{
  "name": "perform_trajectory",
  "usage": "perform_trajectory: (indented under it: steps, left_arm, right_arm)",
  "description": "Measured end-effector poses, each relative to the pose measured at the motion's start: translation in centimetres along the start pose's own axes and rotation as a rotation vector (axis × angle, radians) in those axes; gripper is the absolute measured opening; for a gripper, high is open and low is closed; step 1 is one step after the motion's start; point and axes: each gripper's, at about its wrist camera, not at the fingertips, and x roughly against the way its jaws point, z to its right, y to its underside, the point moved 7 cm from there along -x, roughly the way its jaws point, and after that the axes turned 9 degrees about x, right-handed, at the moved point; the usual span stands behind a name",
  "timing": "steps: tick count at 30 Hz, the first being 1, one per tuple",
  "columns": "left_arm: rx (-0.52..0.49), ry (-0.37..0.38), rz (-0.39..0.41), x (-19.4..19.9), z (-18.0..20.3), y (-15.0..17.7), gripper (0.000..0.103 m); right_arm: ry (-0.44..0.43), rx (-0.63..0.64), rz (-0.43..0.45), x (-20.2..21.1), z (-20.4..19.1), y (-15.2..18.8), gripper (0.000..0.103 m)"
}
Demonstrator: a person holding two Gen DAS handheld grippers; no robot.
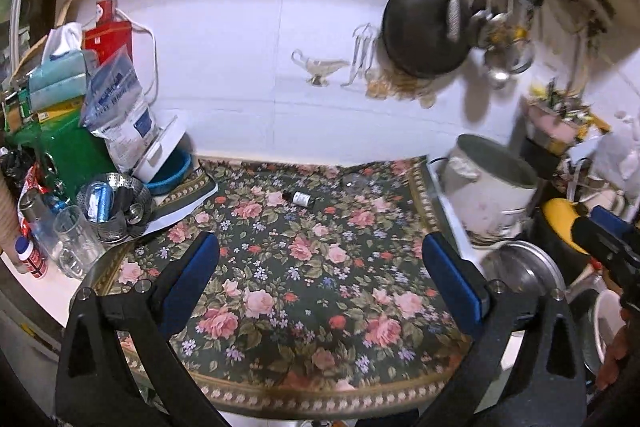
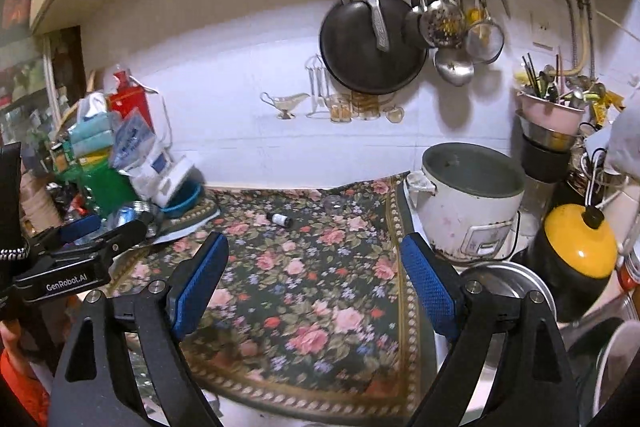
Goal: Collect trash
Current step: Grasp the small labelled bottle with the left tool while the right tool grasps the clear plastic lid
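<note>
Across the centre of both views spreads one floral cloth [image 1: 304, 267] over a counter, its near edge cut off by the gripper frames. At the right of the frame stands one white rice cooker [image 2: 468, 203], lid off, blurred in the left wrist view. Hanging on the tiled wall at upper centre-right is one black pan [image 2: 372, 47], with a cleaver partly covering it and several ladles and strainers beside it; their exact number is hard to tell where they overlap. One yellow-topped black pot [image 2: 576, 259] sits at the right edge, partly hidden by a cable. At the left of the frame a heap of boxes, a tissue pack and one plastic bag [image 1: 116, 103] overlap so that much is hidden.

One left gripper [image 1: 316, 267] shows its two blue pads spread wide with nothing between them, above the cloth. One right gripper [image 2: 316, 267] likewise has its two pads standing well apart and empty. A hand shows only as a sliver at the lower right edge of the left wrist view.

Two clear glasses [image 1: 76, 239] stand at lower left, cut by the fisheye rim. One small dark bottle [image 1: 299, 197] lies on its side on the cloth's far part, upper centre, well apart from both grippers; its label is too small to read.
</note>
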Motion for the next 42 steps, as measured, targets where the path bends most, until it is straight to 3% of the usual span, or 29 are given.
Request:
perform_trajectory:
  steps: [6,11,19,26,31,35,39,42]
  left_arm:
    - [0.001,-0.038,-0.106,-7.7,0.0,-0.2,0.102]
    - [0.036,-0.031,-0.204,-16.0,-1.0,-0.2,0.102]
    - [0.156,-0.097,-0.367,-31.6,-4.2,0.8,0.102]
    - [0.276,-0.144,-0.499,-43.4,-6.6,2.6,0.085]
    - [0.305,-0.167,-0.542,-47.2,-6.8,3.2,0.070]
    - [0.260,-0.168,-0.525,-47.5,-7.3,3.1,0.051]
    - [0.194,-0.115,-0.523,-46.8,-8.2,3.1,0.032]
    - [0.138,-0.083,-0.518,-46.3,-9.0,3.0,0.027]
  right_arm:
    - [-0.023,-0.012,-0.056,-5.1,2.4,-0.5,0.086]
    - [0.006,-0.038,-0.099,-9.4,3.8,-1.2,0.086]
    - [0.118,-0.104,-0.196,-17.0,5.7,-1.1,0.086]
    - [0.163,-0.167,-0.305,-24.6,6.6,0.6,0.086]
    - [0.175,-0.172,-0.366,-28.1,6.9,1.6,0.086]
    - [0.160,-0.149,-0.393,-31.3,6.6,1.9,0.086]
    - [0.091,-0.135,-0.435,-35.8,5.4,1.9,0.086]
    - [0.029,-0.139,-0.441,-39.1,4.4,1.4,0.086]
